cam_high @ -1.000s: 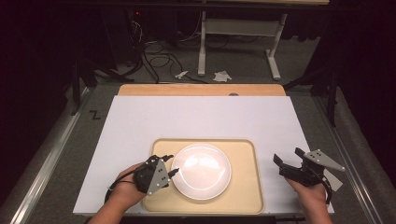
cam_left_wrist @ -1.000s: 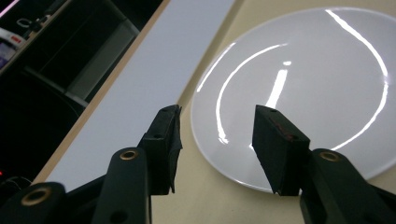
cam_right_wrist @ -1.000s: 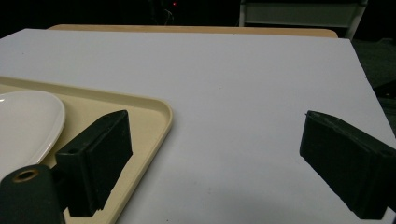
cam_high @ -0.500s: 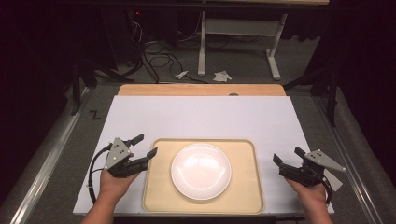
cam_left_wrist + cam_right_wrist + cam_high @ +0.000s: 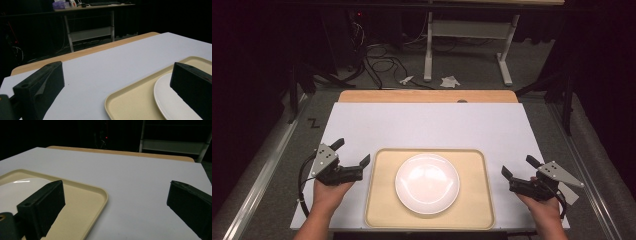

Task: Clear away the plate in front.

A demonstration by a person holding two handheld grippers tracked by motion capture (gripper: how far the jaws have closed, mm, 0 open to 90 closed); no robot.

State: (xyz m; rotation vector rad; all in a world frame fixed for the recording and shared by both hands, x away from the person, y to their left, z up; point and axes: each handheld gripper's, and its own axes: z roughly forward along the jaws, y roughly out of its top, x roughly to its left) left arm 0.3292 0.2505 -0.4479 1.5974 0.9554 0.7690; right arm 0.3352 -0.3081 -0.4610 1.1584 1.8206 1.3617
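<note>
On the white table top [image 5: 427, 125], a beige tray [image 5: 379, 210] sits at the near edge, and a white plate [image 5: 427, 183] lies flat at the tray's centre. No other item rests on the tray or the plate.

The left gripper [image 5: 351, 158] hovers just beside the tray's left rim, jaws spread wide and holding nothing. In the left gripper view, the tray corner [image 5: 130, 105] and the plate edge [image 5: 172, 105] lie between and beyond the jaws, with no contact. The right gripper [image 5: 518, 167] is positioned near the tray's right rim, jaws likewise wide apart and empty; in the right gripper view the tray rim [image 5: 101, 195] lies between the jaws, with bare table to its right.

Status assessment: the plate appears seated on the tray and released, so placement is judged complete. Both grippers flank the tray symmetrically. Remaining work, if any, would probably involve gripping the tray's two side rims; no such grip is established.
</note>
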